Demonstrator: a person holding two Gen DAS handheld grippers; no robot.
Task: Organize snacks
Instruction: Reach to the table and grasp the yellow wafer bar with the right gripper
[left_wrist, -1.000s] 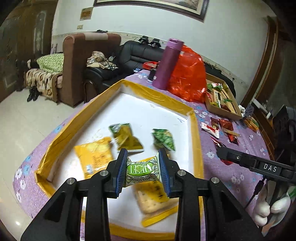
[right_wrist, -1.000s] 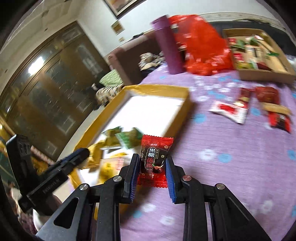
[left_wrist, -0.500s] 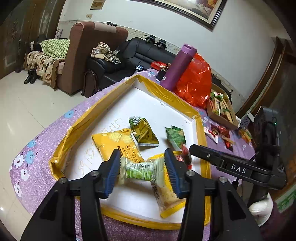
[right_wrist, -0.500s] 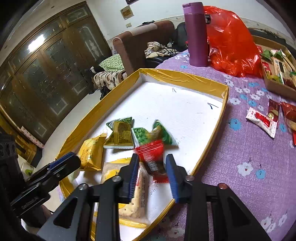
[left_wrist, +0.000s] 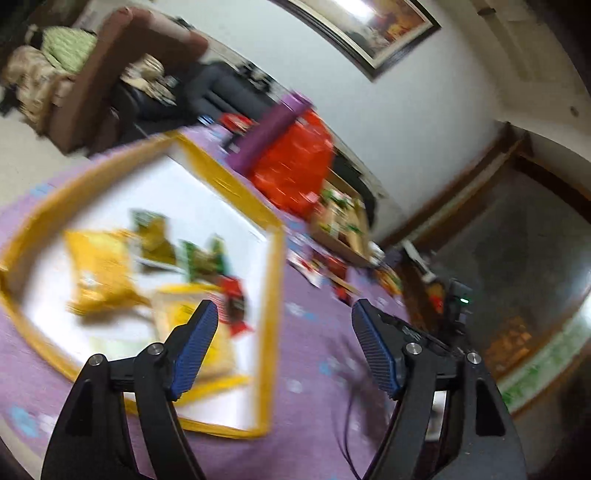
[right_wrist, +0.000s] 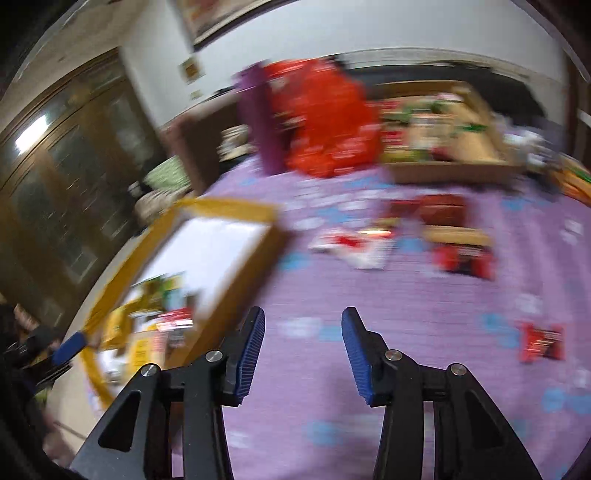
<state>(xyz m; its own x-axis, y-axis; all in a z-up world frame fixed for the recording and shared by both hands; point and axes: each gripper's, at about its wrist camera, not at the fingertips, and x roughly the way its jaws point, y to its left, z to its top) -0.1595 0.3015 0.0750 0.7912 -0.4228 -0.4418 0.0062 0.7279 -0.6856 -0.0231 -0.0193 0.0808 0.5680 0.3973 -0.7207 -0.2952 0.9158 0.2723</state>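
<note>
The white tray with a yellow rim (left_wrist: 275, 295) holds a yellow packet (left_wrist: 99, 266), green packets (left_wrist: 205, 258), a cracker packet (left_wrist: 192, 317) and a red candy packet (left_wrist: 234, 302). My left gripper (left_wrist: 284, 310) hangs over the tray's right rim; its jaws are opening with nothing between them. My right gripper (right_wrist: 303, 317) is over the purple cloth to the right of the tray (right_wrist: 229, 206), jaws opening and empty. The red candy packet (right_wrist: 175, 321) lies in the tray. Both views are blurred.
Loose snacks lie on the flowered purple cloth: a white-red packet (right_wrist: 351, 247), dark red packets (right_wrist: 463, 258) and a red candy (right_wrist: 541, 341). Behind them stand a purple bottle (right_wrist: 260, 118), a red bag (right_wrist: 325, 122) and a cardboard box of snacks (right_wrist: 443, 136).
Both grippers have opened and let go: the left of the green-white packet, the right of the red candy, which now lies in the tray. Both views have swung right, away from the tray.
</note>
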